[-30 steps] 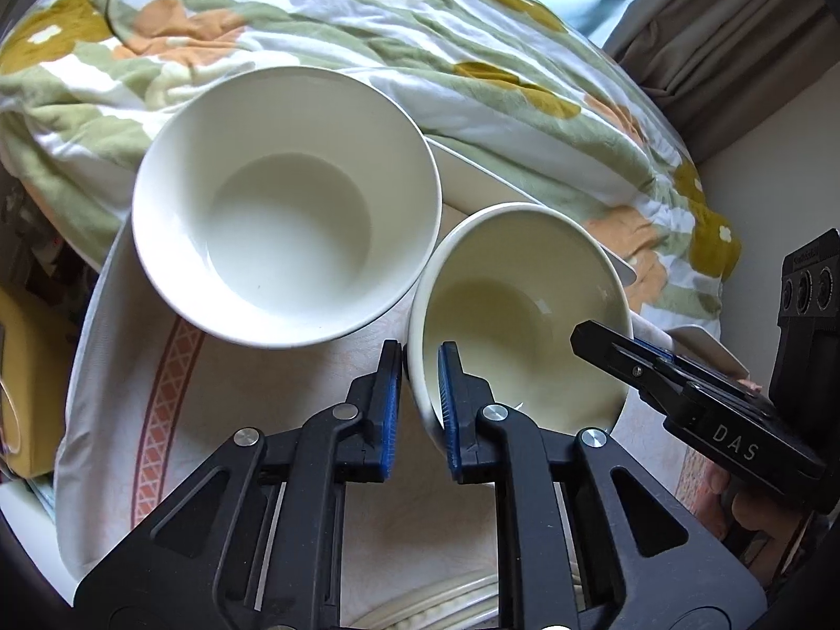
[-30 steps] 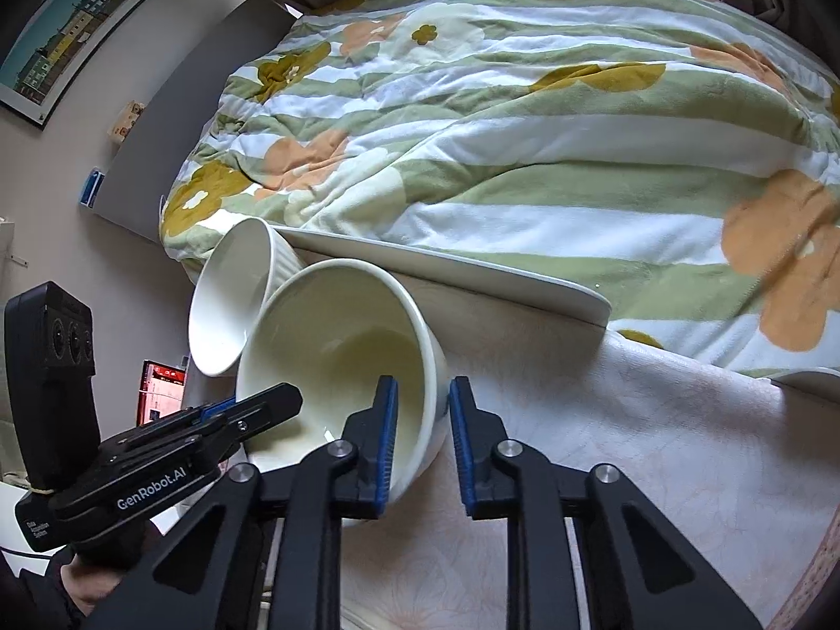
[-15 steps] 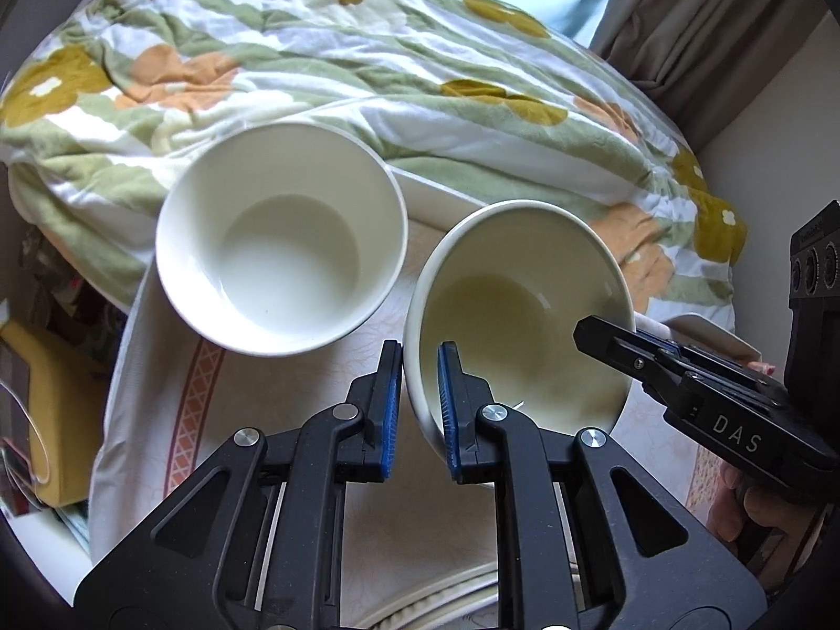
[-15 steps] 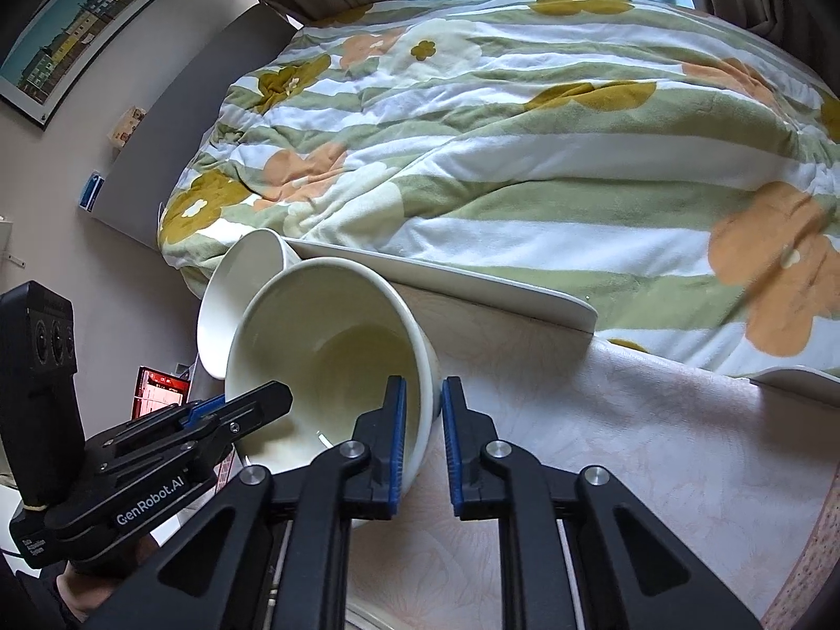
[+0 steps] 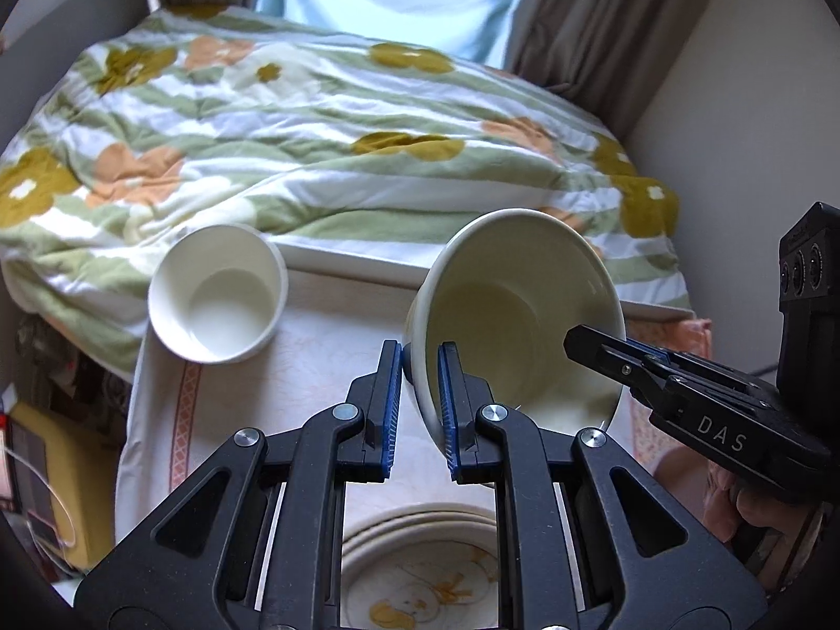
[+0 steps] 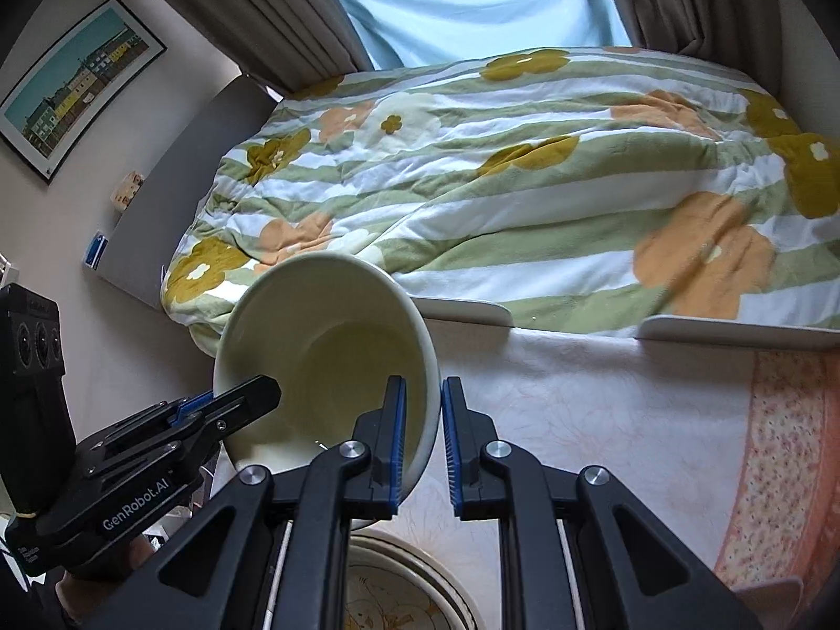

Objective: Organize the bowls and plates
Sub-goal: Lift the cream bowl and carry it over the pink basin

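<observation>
Cream bowl (image 5: 517, 325) held up off the worktop (image 5: 315, 346), tilted, mouth facing the cameras; both grippers on it at once. Left gripper (image 5: 420, 399) fingers pinching the bowl's left rim wall, one pad outside, one inside; right gripper (image 6: 422, 441) fingers pinching the opposite, right rim wall the same way; neither pair spread, both clamped on ceramic.

In the left view the right gripper (image 5: 619, 362) comes in from the right edge onto the far side of the bowl; in the right view the left gripper (image 6: 231, 404) comes in from the left.

Second bowl, white bowl (image 5: 218, 296), sits upright at the far left of the worktop, near the bed edge, well apart from the held bowl; not visible in the right view. Stack of plates (image 5: 420, 567) with a yellow-orange print lies at the near edge of the worktop, directly below the fingers, between the gripper arms in both views (image 6: 404, 593). Flowered quilt (image 5: 315, 131) on the bed beyond.

Key relation: held bowl hangs above and just far of the plates, white bowl off to the far left of it; left hand is on the side nearer the white bowl. Judgement: if nesting bowls is the aim, the carry goes left and far and the bowl must be levelled first, mouth up; if it goes on the plates, a short lowering toward the near edge. Which one, cannot tell. Risk: rim-only pinches on a tilted bowl, could slip if one hand lets go early.
</observation>
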A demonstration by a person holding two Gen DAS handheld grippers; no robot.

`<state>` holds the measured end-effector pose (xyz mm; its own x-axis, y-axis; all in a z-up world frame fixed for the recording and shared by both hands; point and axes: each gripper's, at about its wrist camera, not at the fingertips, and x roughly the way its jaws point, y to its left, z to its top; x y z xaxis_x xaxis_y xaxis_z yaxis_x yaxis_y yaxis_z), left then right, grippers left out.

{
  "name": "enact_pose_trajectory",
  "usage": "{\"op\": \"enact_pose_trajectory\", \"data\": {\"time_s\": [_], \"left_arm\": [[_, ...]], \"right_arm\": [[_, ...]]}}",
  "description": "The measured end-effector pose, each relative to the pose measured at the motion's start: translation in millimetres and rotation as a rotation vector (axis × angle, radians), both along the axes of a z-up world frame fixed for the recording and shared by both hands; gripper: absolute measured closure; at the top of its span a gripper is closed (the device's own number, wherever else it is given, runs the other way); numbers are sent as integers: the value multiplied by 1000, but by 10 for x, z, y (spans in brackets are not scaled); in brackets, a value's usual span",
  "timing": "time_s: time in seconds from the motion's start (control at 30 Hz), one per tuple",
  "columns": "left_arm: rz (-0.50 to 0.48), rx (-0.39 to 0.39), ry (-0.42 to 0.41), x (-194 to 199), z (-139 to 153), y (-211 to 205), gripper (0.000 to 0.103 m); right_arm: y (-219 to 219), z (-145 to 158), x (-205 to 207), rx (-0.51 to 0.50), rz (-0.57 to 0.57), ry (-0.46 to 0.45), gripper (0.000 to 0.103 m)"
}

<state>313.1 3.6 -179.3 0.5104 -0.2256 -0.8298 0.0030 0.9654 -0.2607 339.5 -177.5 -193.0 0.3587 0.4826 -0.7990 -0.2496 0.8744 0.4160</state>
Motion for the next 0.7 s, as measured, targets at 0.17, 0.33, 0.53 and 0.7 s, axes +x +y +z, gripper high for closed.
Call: {"op": "enact_pose_trajectory", "data": {"time_s": [0.17, 0.33, 0.53, 0.7], "left_arm": [[-81, -16, -33, -224, 252, -547, 91], [-147, -27, -54, -541, 380, -1174, 91], [-180, -49, 3, -959, 204, -1841, 91], [-217, -19, 73, -1203, -79, -2295, 91]], "right_arm": [[-524, 253, -343, 11, -86, -43, 90], [-1110, 457, -737, -12, -140, -77, 90], [-1740, 479, -1202, -49, -156, -74, 90], [-2135, 258, -1504, -61, -188, -25, 90]]}}
